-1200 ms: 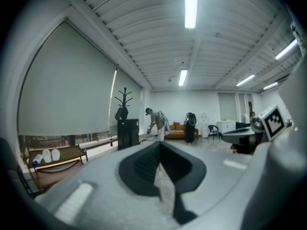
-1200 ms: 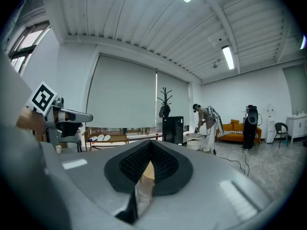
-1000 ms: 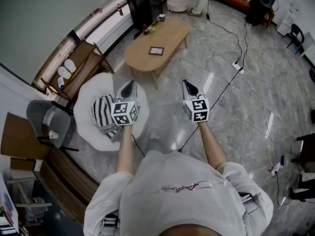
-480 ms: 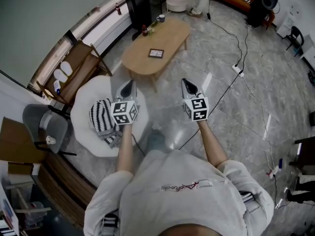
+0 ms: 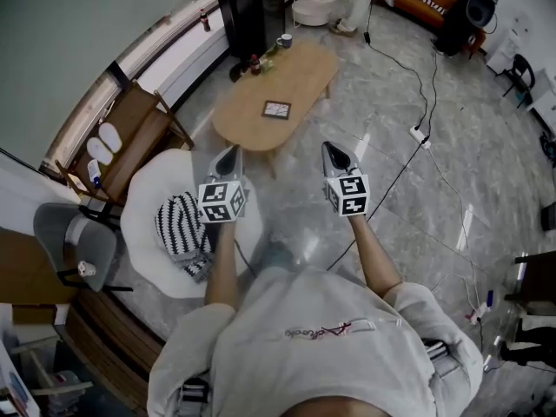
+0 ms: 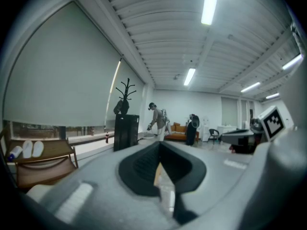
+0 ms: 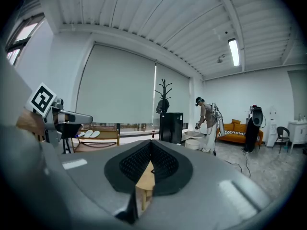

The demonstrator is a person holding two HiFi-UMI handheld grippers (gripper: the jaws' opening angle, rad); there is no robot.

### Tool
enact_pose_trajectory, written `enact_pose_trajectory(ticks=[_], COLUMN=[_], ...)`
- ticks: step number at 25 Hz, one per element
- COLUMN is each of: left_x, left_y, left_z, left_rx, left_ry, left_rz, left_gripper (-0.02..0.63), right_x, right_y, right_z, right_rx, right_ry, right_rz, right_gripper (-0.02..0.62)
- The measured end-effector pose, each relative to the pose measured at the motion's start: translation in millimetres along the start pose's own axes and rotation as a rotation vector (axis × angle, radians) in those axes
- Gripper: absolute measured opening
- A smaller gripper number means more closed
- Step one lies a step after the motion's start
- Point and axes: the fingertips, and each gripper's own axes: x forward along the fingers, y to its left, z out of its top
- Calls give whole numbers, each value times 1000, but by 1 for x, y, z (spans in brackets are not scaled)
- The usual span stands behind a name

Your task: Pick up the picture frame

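The picture frame (image 5: pixel 276 109), small and dark with a pale border, lies flat on the oval wooden table (image 5: pixel 300 63) ahead of me. My left gripper (image 5: pixel 228 154) and my right gripper (image 5: pixel 332 151) are held side by side over the floor, well short of the table, both pointing toward it. Both are shut with nothing between the jaws. In the left gripper view the left gripper (image 6: pixel 159 146) has its dark pads pressed together. In the right gripper view the right gripper (image 7: pixel 151 143) is likewise closed, and a strip of the table (image 7: pixel 144 182) shows below the pads.
A white round seat (image 5: pixel 148 207) with a striped cushion (image 5: pixel 181 224) sits at my left. A wooden chair (image 5: pixel 130 137), a grey chair (image 5: pixel 74 241) and a black cabinet (image 5: pixel 252 7) line the wall. A mug (image 5: pixel 284 40) stands on the table. Cables (image 5: pixel 417 133) cross the floor. A person (image 7: pixel 207 123) stands far back.
Both grippers have moved forward together toward the table, still shut. The table and the picture frame now sit closer to them in the head view.
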Motion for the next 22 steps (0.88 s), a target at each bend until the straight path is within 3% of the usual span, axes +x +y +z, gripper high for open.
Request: enact_pose_trajectory(ticks=[22], left_x=[174], left_y=[130], left_z=[44], left_rx=[-2], left_ry=[10], left_rz=[-52], left_gripper=[2], right_x=[213], right_y=[-36], right_z=[50], right_rx=[0], right_ry=[9], right_rz=[-38], right_gripper=[5])
